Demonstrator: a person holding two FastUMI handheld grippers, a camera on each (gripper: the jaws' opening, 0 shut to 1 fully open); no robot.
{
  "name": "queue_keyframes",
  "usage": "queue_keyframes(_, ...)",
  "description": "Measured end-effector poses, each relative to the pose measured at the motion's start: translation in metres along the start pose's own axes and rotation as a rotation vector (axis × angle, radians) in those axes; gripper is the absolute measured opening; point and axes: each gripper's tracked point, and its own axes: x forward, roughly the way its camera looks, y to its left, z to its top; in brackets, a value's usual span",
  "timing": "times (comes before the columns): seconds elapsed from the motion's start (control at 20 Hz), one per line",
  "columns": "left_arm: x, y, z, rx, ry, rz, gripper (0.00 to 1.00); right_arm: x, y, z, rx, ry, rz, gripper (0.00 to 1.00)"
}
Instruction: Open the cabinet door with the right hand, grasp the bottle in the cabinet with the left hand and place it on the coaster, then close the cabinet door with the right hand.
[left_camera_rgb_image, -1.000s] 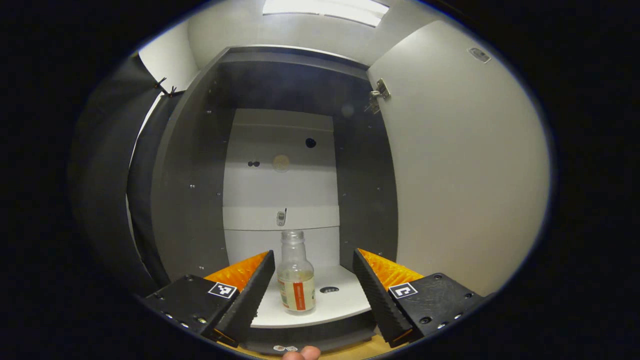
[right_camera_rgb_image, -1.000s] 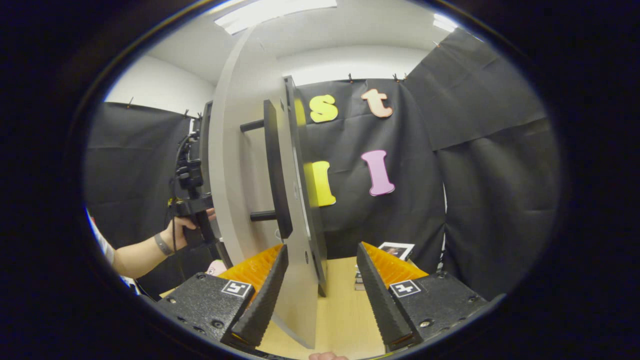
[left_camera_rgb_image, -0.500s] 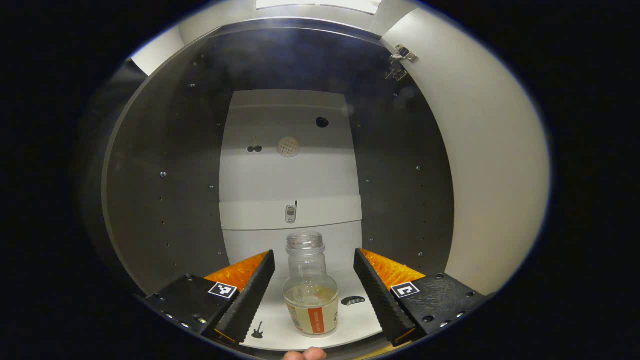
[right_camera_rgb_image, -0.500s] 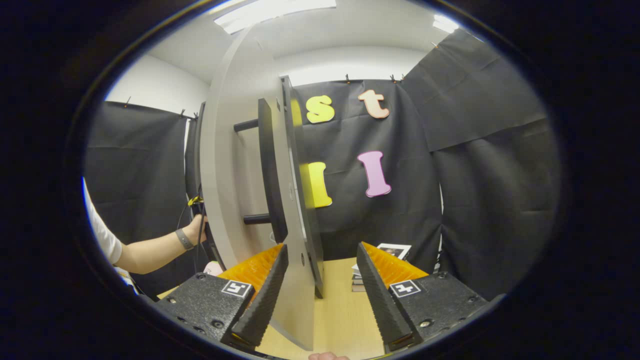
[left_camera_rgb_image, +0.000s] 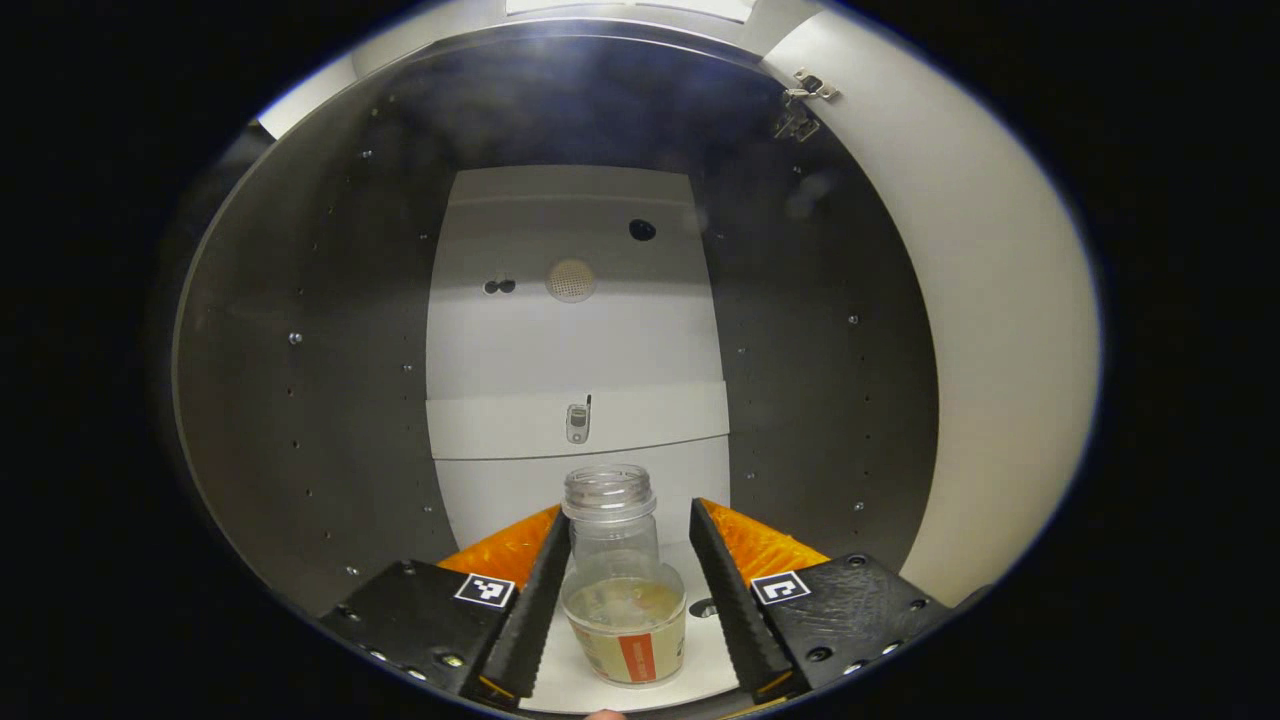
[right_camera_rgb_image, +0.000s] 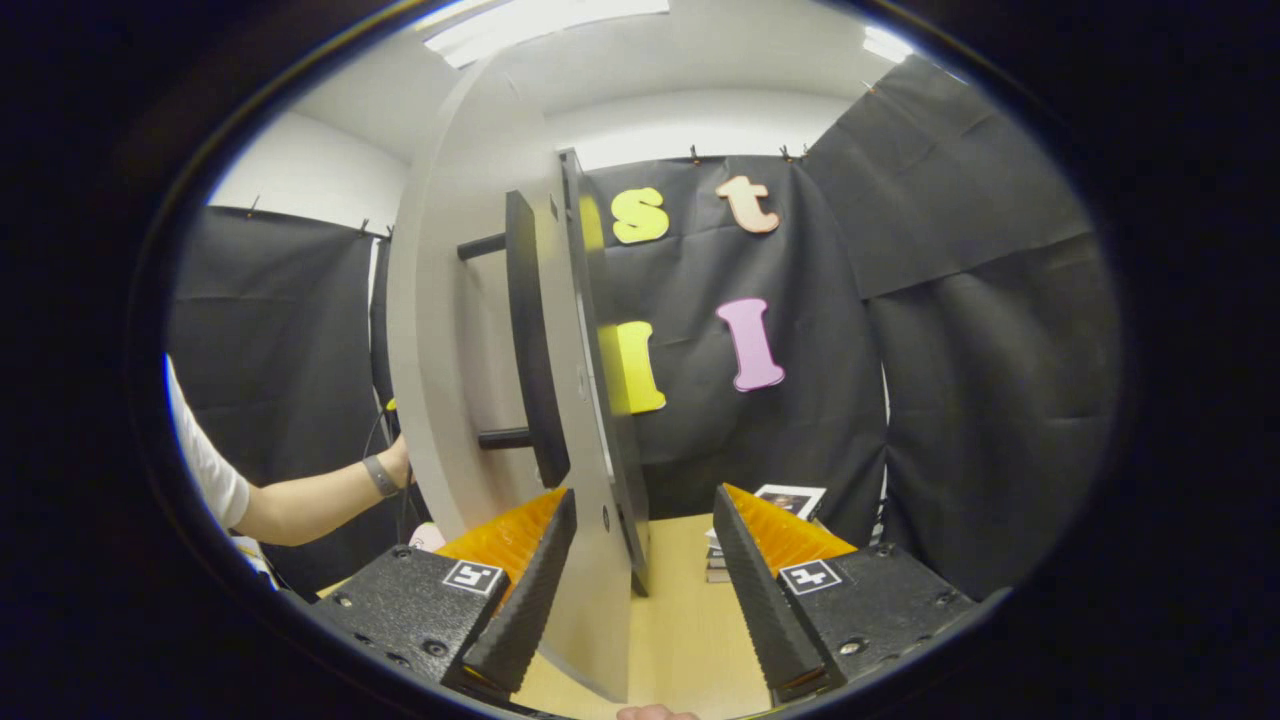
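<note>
The upright bottle (left_camera_rgb_image: 622, 585) is being straddled by the left gripper (left_camera_rgb_image: 622, 580) on the cabinet (left_camera_rgb_image: 320, 350) floor, fingers narrowed beside it, contact not being shown clearly. The door (right_camera_rgb_image: 470, 330) edge is being bracketed by the right gripper (right_camera_rgb_image: 640, 590), spread wide.

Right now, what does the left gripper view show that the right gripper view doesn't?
Left gripper view: the cabinet interior, with the bottle standing between the left hand-held gripper's open fingers. Right gripper view: the door handle, a person's forearm, the wooden table, and the right hand-held gripper straddling the door's edge. Both: the open cabinet door.
</note>
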Motion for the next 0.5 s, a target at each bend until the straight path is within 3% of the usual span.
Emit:
queue_keyframes(0.05, 0.0, -0.001, 0.001, -0.001, -0.005, -0.005, 0.64, 0.0, 0.0, -0.001, 0.003, -0.001, 0.002, 0.86)
queue_keyframes(0.1, -0.001, 0.003, 0.004, 0.002, -0.016, 0.01, 0.7, 0.0, 0.0, -0.001, 0.008, 0.0, 0.004, 0.86)
queue_keyframes(0.15, 0.0, 0.005, 0.008, 0.003, -0.028, 0.022, 0.51, 0.0, 0.0, -0.002, 0.015, 0.0, 0.006, 0.86)
queue_keyframes(0.45, -0.015, 0.011, 0.008, -0.03, -0.011, 0.015, 0.41, 0.001, 0.0, -0.002, 0.02, 0.005, 0.006, 0.86)
queue_keyframes(0.5, -0.022, 0.013, 0.012, -0.029, -0.023, 0.019, 0.51, 0.0, 0.0, -0.002, 0.013, 0.005, 0.008, 0.86)
